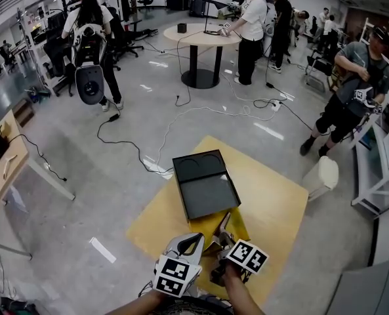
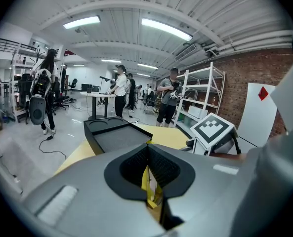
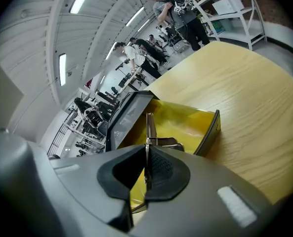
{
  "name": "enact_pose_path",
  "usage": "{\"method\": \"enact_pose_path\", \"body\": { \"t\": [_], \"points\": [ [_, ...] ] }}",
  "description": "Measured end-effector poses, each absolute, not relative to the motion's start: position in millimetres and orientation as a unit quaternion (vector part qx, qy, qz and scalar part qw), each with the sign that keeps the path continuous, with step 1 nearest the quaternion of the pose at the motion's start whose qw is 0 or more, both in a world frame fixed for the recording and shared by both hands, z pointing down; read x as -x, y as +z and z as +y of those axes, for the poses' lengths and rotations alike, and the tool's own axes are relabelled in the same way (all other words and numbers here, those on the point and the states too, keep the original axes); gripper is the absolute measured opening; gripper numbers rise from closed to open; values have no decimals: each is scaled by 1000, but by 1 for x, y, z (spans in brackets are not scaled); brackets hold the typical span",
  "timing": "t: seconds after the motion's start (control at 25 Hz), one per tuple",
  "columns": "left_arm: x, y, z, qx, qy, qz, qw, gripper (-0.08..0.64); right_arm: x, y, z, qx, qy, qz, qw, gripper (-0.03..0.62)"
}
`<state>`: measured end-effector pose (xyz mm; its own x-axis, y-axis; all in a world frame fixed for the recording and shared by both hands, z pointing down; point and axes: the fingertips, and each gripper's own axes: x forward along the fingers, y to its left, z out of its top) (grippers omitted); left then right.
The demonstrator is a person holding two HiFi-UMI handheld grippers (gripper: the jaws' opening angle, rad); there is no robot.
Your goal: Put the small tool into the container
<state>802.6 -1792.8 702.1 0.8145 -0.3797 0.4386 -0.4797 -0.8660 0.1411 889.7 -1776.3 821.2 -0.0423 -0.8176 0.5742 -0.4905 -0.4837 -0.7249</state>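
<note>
Right gripper (image 3: 147, 154) is clamping a small tool (image 3: 149, 127), a thin flat metal strip with a short crosspiece, and is holding it just above the open yellow container (image 3: 186, 120). Left gripper (image 2: 147, 149) is closing together on what looks like that container's thin yellow wall, steadying it near the table's (image 1: 273, 195) near edge. Judging the step as insertion: the next move is calling for lowering the rigid blade inside the glossy, dark-rimmed tray before releasing, while the matte black box (image 1: 204, 186) is sitting mid-table beyond.
</note>
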Motion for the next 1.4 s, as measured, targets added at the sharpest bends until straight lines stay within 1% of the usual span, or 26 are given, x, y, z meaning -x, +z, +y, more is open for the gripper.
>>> {"method": "enact_pose_path", "body": {
  "t": [0.12, 0.24, 0.36, 0.48, 0.52, 0.64, 0.68, 0.84, 0.96, 1.08, 1.16, 1.28, 1.36, 1.4],
  "points": [
    [-828, 697, -1786, -945, 201, -227, 122, 8, -912, 818, -1772, 675, -536, 487, 142, 8],
    [-808, 701, -1781, -945, 201, -228, 121, 8, -890, 821, -1767, 668, -536, 496, 142, 8],
    [-806, 714, -1759, -945, 201, -230, 121, 8, -883, 832, -1750, 656, -539, 508, 146, 92],
    [-813, 713, -1744, -945, 202, -229, 120, 8, -885, 829, -1738, 650, -539, 516, 143, 115],
    [-811, 710, -1738, -945, 202, -229, 120, 8, -881, 825, -1733, 648, -538, 519, 143, 136],
    [-800, 711, -1718, -944, 202, -230, 120, 8, -864, 820, -1718, 640, -535, 534, 139, 251],
    [-791, 712, -1715, -944, 202, -230, 120, 8, -853, 821, -1716, 639, -534, 538, 135, 274],
    [-738, 705, -1715, -945, 201, -230, 120, 8, -796, 812, -1716, 640, -523, 552, 112, 320],
    [-729, 718, -1696, -944, 202, -230, 120, 8, -781, 825, -1697, 643, -507, 570, 71, 368],
    [-750, 727, -1677, -945, 202, -228, 119, 8, -799, 834, -1678, 652, -488, 579, 34, 374],
    [-767, 711, -1665, -945, 202, -229, 118, 8, -818, 816, -1664, 661, -473, 582, 19, 374],
    [-802, 681, -1647, -944, 202, -232, 119, 8, -857, 784, -1644, 664, -465, 585, 15, 373],
    [-813, 685, -1639, -944, 202, -233, 118, 8, -869, 788, -1635, 662, -466, 586, 20, 365],
    [-809, 695, -1634, -944, 201, -233, 118, 8, -866, 797, -1629, 662, -466, 587, 22, 350]
  ]
}}
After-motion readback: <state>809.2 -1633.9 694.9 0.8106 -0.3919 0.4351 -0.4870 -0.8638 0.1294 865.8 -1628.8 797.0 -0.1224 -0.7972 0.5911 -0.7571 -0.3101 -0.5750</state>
